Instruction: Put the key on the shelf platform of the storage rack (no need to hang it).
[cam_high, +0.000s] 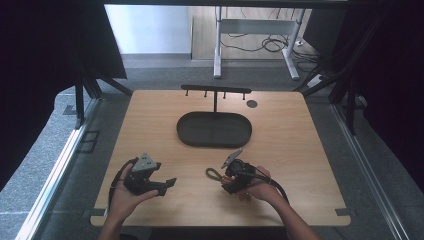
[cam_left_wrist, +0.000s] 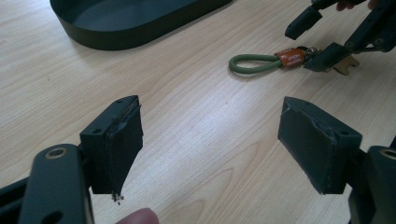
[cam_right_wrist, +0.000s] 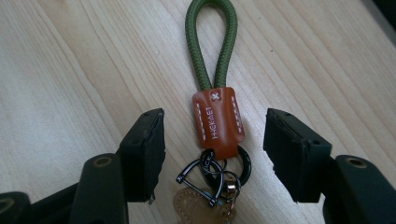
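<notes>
Keychain (cam_right_wrist: 216, 116) lying flat on the table (cam_high: 300, 150), near its front edge, right of the middle.
My right gripper (cam_right_wrist: 215, 154) is spread around its orange leather tab and metal rings, touching neither; the green cord loop points away toward my left gripper (cam_left_wrist: 210, 140), spread wide near the front left corner. Dark oval tray (cam_high: 190, 137) sits mid-table, beyond both.

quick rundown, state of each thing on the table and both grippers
left gripper: jaws open, nothing between them, held above bare wood
right gripper: jaws open, straddling the keychain, not closed on it
keychain: lying flat on the table, green cord loop pointing away from the right gripper
tray: empty, upright on the table
hook rack: standing behind the tray, nothing hung on it
</notes>
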